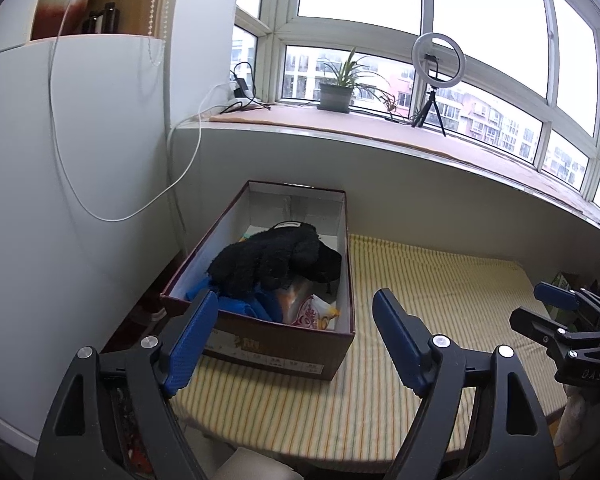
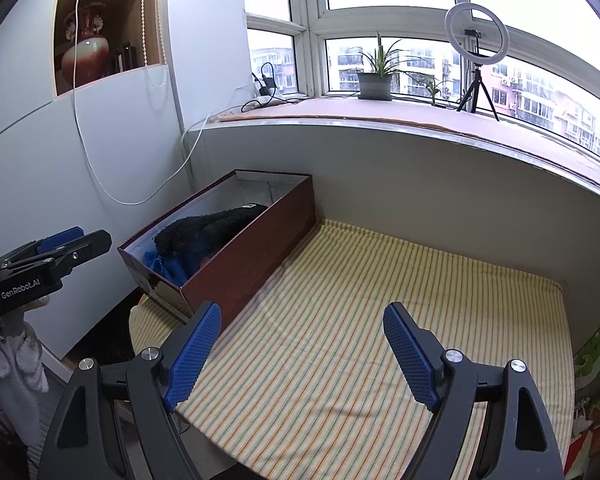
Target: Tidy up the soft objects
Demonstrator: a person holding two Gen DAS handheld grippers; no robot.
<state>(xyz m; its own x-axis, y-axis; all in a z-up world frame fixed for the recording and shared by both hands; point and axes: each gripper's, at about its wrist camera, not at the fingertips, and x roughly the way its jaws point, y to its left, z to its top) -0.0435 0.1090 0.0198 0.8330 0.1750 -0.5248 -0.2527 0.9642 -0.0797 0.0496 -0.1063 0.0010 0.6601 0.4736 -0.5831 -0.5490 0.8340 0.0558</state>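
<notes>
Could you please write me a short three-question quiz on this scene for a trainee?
1. True or false: the black plush lies inside the box.
2. What lies under the plush at the box's near end? A) blue cloth B) red towel C) nothing
3. How do the left gripper's jaws stand, and is anything between them?

Key: 1 true. 2 A, blue cloth. 3 Open, nothing gripped; the right gripper is likewise open, over the striped cloth.
</notes>
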